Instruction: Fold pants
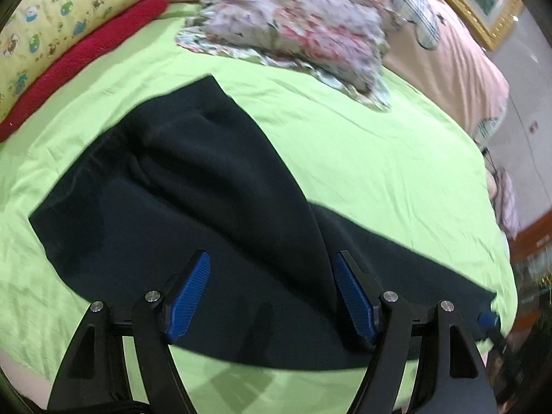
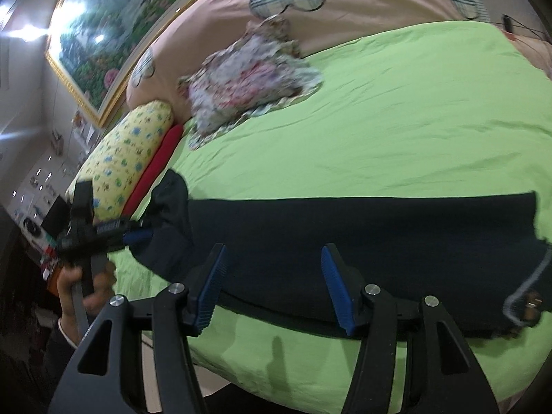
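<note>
Hovering over the pants (image 1: 193, 200) at frame centre, I see my left gripper (image 1: 270, 293) and right gripper (image 2: 272, 289) both spread, empty.

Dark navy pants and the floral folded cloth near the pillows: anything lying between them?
Nothing. In both wrist views only bare lime-green bedsheet separates the dark navy pants from the floral folded cloth.

Left wrist view: looked steeply down, close over the dark pants (image 1: 193, 207). Right wrist view: shallower, near. Shared: pants, green bedsheet (image 2: 396, 131), floral cloth (image 1: 296, 31).
</note>
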{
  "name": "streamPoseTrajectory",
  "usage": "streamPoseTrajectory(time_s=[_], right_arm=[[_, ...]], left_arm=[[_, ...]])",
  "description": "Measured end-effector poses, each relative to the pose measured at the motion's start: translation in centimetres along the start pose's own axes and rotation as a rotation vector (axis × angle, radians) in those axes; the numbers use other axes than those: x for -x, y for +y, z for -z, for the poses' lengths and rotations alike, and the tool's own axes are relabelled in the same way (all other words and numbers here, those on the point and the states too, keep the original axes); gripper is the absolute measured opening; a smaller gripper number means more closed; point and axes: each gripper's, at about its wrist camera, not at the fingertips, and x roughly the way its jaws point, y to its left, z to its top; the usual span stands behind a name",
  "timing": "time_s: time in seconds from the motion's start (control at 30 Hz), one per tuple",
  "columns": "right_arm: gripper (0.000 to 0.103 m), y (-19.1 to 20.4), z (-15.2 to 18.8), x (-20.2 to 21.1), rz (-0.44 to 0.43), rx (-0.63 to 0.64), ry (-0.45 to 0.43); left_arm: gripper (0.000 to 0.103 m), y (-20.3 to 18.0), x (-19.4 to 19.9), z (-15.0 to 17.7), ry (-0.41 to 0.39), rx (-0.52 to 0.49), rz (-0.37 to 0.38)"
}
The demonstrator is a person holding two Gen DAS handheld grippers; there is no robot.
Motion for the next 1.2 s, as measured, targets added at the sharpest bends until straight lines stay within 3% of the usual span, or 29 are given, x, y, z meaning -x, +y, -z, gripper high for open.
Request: streamPoseTrajectory(time_s=[0.33,0.63,0.87,0.97,1.03,1.07,1.13,1.2], right_arm=[[0.057,5.8,-0.2,-6.3,-0.110,0.183,0.135],[0.057,10.9,-0.9,-12.9,-0.195,0.332,0.230],[0.055,13.1,-0.5,-16.7,-0.246,0.400,0.304],[0.041,12.9,-0.5,-18.9,-0.192,0.412,0.332],[0.034,12.2,-0.8,-20.1,-0.165,0.395,0.341],[0.023,11.9,-1.0,-20.6,-0.149,0.394,0.343],[0.015,11.5,-1.3,-21.2,-0.147,0.383,0.349],[0.007,11.5,-1.5,-21.1,-0.169,0.381,0.348]], left_arm=[[0.076,-0.6,-2.5,-6.4,0.023,0.028,-0.151],[0.076,-1.3,-7.1,-9.8,0.087,-0.051,-0.335],[0.072,-0.1,-8.8,-10.0,0.131,-0.039,-0.349],[0.057,0.2,-9.2,-10.1,0.137,-0.038,-0.350],[0.039,0.5,-9.5,-10.1,0.142,-0.029,-0.331],[0.035,0.7,-9.6,-10.0,0.145,-0.023,-0.314],[0.014,0.8,-9.8,-9.8,0.148,-0.014,-0.274],[0.009,0.8,-9.5,-9.5,0.136,-0.012,-0.250]])
